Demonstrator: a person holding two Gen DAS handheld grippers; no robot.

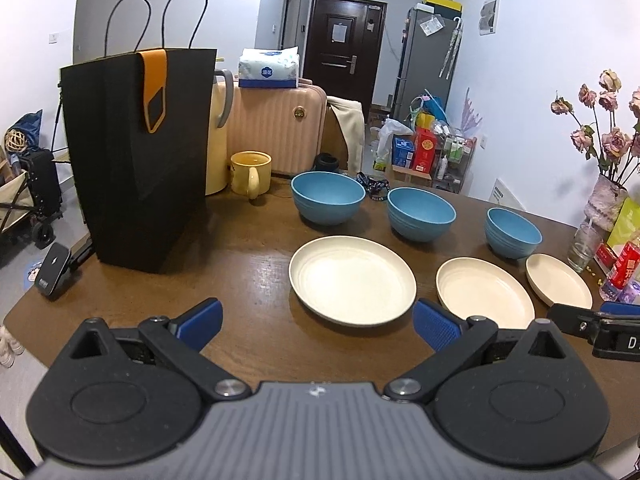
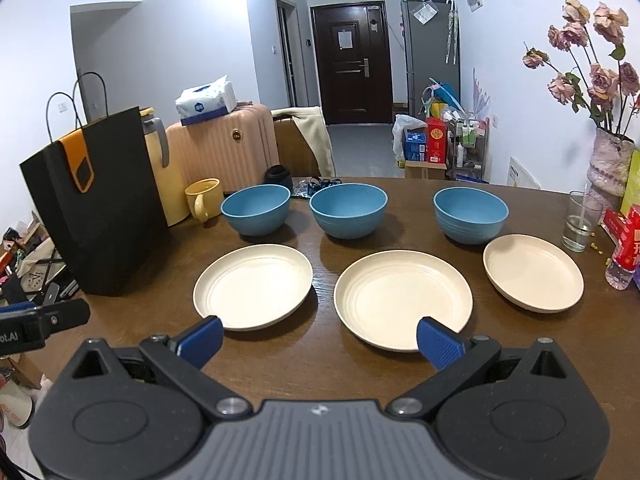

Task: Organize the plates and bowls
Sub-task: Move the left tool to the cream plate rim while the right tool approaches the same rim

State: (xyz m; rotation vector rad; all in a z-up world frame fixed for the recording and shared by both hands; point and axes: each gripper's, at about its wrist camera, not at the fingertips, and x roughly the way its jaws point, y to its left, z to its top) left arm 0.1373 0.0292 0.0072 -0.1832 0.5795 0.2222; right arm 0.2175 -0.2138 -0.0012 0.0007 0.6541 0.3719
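Dark wooden table (image 2: 328, 364) fills both views, carrying three blue bowls (image 2: 348, 210) in a back row and three cream plates (image 2: 402, 300) in front, none touching. Left gripper (image 1: 318, 326) and right gripper (image 2: 320, 342) hover near the table's front edge, jaws spread wide, empty. Black paper bag (image 1: 136, 160) partly hides a pale jug; a yellow mug (image 1: 250, 174) stands beside.

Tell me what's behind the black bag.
Behind the black bag stands a cream-yellow jug with a grey handle; its lid edge shows in the right view. The bag covers most of the jug's body, so its full shape and base cannot be seen.
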